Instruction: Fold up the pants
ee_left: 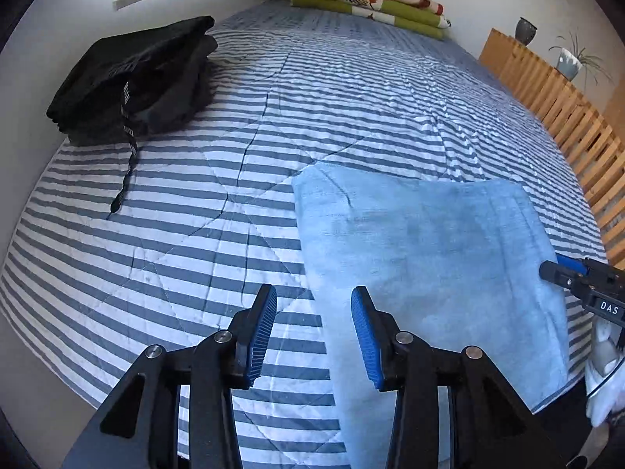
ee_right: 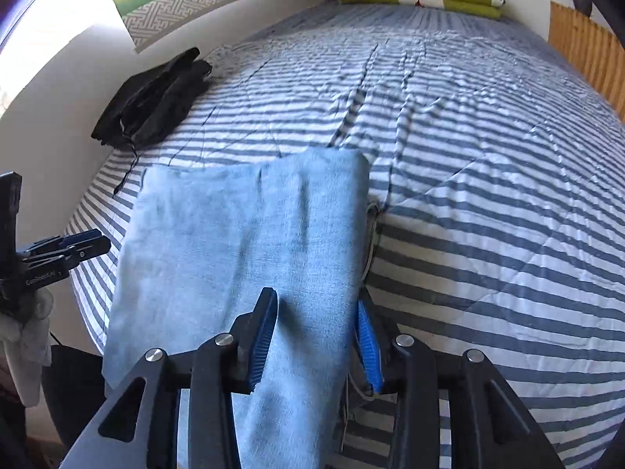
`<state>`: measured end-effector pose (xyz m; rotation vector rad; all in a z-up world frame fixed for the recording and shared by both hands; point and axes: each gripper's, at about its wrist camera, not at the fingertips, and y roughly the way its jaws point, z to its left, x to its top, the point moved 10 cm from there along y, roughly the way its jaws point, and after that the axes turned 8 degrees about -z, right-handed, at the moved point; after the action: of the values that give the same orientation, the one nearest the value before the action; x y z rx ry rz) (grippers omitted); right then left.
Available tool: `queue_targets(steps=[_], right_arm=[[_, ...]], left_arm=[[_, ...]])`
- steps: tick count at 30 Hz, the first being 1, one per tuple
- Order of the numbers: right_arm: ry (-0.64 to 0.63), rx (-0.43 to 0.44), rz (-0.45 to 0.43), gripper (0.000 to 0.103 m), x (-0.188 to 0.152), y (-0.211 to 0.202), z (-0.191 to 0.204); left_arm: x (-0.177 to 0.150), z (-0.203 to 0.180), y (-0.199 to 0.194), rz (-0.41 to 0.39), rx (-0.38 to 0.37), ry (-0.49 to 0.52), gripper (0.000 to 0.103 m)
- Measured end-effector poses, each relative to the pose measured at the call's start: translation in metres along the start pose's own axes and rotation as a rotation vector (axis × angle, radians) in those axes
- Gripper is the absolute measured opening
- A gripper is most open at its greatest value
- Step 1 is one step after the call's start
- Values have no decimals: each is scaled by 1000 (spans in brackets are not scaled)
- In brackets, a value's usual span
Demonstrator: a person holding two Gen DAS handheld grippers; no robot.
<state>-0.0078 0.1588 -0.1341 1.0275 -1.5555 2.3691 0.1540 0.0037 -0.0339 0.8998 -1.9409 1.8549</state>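
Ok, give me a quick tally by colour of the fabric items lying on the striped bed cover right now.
Light blue: 1, the folded pants near the front edge of the striped bed cover.
Black: 1, the black folded stack by the wall, strap trailing off.
Green patterned: 1, the folded blankets pile at the far end.
Total: 3

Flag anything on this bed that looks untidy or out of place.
A black strap trails loose from the black folded pile onto the striped cover. The blue pants lie folded flat, hanging over the near edge.
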Motion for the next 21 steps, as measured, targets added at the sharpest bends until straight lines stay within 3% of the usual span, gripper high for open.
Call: queue_targets(steps=[6,9,11,15,19,21], right_arm=[[-122,-42,-59,37,-19,-16,20],[-191,-125,2,37,-42,10,17],[-186,-131,28,37,-50,26,8],[-204,-121,67,46,-46,23,4],[-88,-80,24,48,-29,4,-11],[-12,-53,-17,57,-16,-3,-19]], left_arm=[[-13,-37,6,-26,-2,130,43],[-38,-53,43,38,16,166,47],[-47,-56,60,39,27,180,52],[-43,-53,54,33,50,150,57],[-39,-46,37,15,77,125,57],[-36,-44,31,6,92,129,57]])
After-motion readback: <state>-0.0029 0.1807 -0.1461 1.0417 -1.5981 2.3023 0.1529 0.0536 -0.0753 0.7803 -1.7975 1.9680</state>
